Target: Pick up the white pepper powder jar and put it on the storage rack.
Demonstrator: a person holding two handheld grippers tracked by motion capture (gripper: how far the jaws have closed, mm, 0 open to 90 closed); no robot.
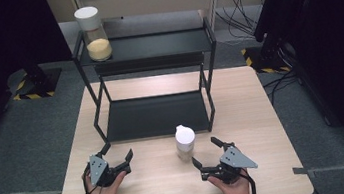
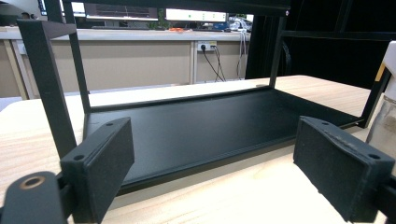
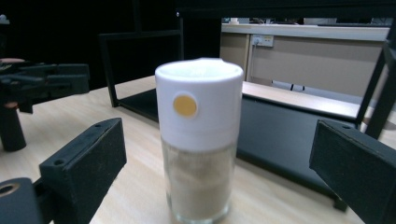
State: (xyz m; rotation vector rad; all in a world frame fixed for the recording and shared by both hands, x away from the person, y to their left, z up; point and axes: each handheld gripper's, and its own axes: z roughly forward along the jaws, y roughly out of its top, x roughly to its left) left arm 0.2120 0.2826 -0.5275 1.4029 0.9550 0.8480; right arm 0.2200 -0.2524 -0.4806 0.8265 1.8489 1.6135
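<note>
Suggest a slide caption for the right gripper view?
Open right gripper faces an upright white-capped shaker jar on the wooden table.

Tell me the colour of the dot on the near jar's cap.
Yellow-orange dot on the white cap; right gripper view.

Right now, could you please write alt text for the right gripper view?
A glass jar with a white lid stands upright on the wooden table, between the open right gripper's black jaws, untouched. Behind it sits a black metal rack.
</note>
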